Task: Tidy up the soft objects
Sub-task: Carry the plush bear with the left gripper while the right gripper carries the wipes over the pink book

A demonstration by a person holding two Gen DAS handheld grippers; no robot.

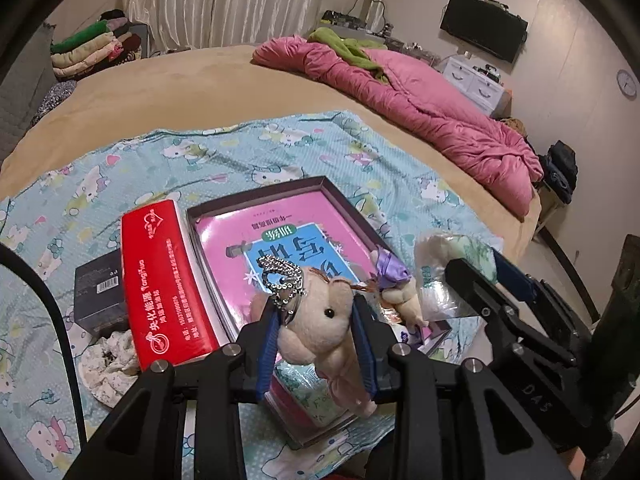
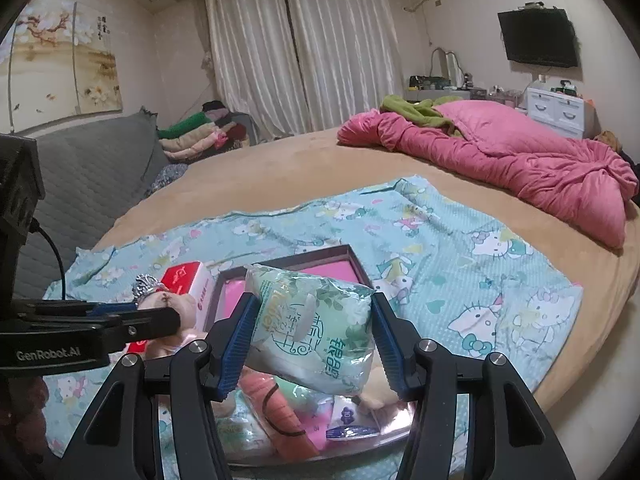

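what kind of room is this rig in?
A home bedroom, most likely. A large bed with a tan cover fills the view, with a rumpled pink quilt on it. Curtains hang behind, and a TV is mounted on the wall.

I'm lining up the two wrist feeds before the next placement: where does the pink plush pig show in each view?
Left wrist: the plush pig sits low centre, clamped in the left gripper.
Right wrist: only part of the pig shows, at the left edge beside the left gripper's fingers.
Shared landmark: the red tissue box, just left of the tray.
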